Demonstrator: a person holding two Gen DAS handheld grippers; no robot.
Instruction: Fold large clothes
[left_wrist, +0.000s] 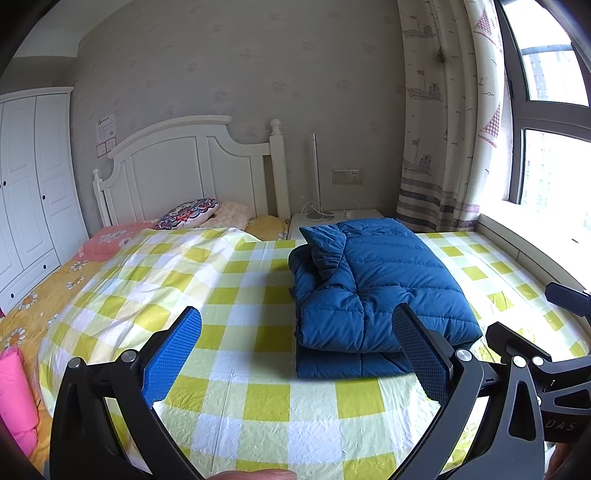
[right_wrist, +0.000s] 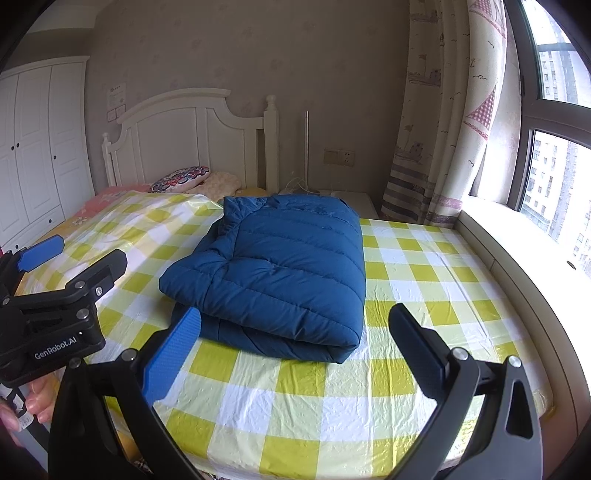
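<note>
A blue quilted down jacket (left_wrist: 373, 291) (right_wrist: 280, 269) lies folded into a thick rectangle on the yellow-and-white checked cover (left_wrist: 258, 391) (right_wrist: 332, 402) of the bed. My left gripper (left_wrist: 299, 343) is open above the cover, near the front left of the jacket, holding nothing. My right gripper (right_wrist: 295, 339) is open too, its fingers spread just short of the jacket's near folded edge, empty. In the right wrist view the left gripper (right_wrist: 62, 258) appears at the left edge, held by a hand (right_wrist: 37, 402). In the left wrist view, part of the right gripper (left_wrist: 535, 354) shows at the right.
A white headboard (left_wrist: 192, 166) and pillows (left_wrist: 192, 214) stand at the far end. A nightstand (left_wrist: 332, 218) with a lamp sits beside it. A window ledge (right_wrist: 524, 258) and curtain (right_wrist: 443, 147) run along the right. A wardrobe (left_wrist: 29, 184) stands left; pink fabric (left_wrist: 14, 398) lies near left.
</note>
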